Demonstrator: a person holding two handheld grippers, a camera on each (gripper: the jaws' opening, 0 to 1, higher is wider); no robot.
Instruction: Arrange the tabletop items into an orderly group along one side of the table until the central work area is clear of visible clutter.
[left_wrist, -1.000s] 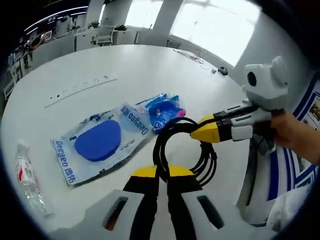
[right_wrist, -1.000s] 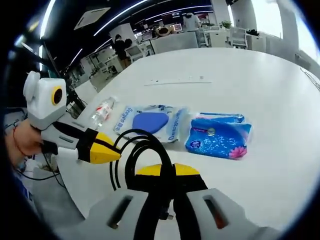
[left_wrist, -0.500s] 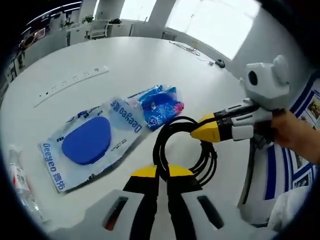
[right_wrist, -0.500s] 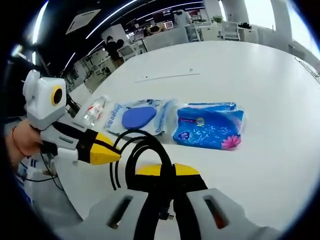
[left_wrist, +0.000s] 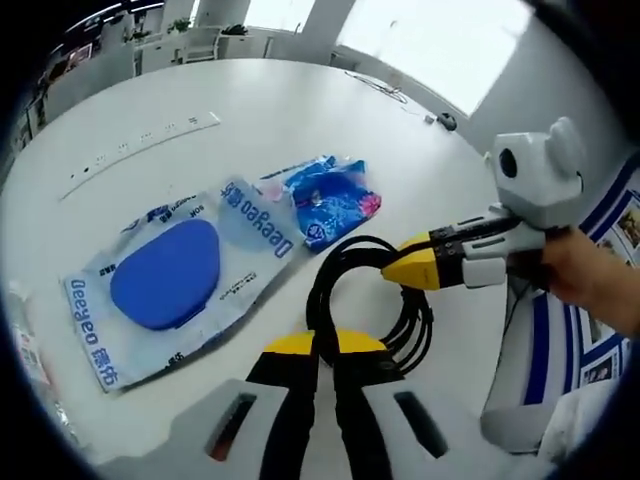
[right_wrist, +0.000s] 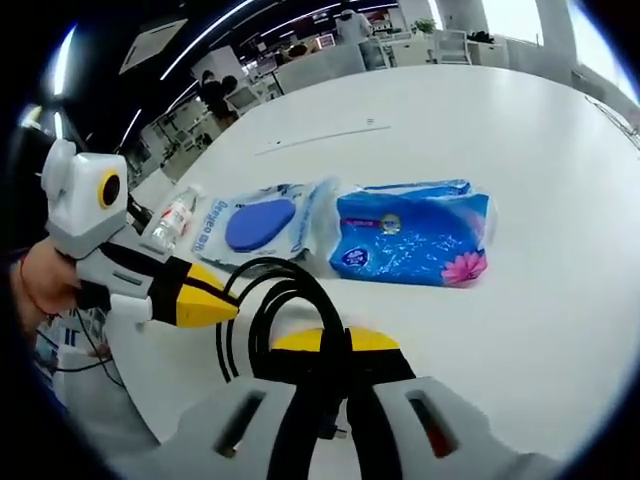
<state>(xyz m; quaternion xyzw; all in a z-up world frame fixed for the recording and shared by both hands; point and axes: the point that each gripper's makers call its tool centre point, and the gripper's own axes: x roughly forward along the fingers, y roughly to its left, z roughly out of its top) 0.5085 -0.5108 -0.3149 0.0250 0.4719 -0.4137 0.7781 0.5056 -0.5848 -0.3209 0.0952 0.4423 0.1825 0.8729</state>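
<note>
White round surface (left_wrist: 300, 120): a clear pouch printed "Deeyeo" (left_wrist: 175, 285), with a blue oval insert, is laid flat on it. A blue tissue pack (left_wrist: 328, 200) is placed just beside the pouch, its edge touching or overlapped by it. A plastic bottle (right_wrist: 176, 217) is seen lying near the pouch's far end. A long white strip (left_wrist: 140, 155) is set well apart, toward the surface's middle.

Setting: open-plan office. Large white round desk (right_wrist: 540, 150); rows of workstations (right_wrist: 330, 60) behind; linear ceiling lights (right_wrist: 200, 30); bright windows (left_wrist: 440, 40); seated people.
</note>
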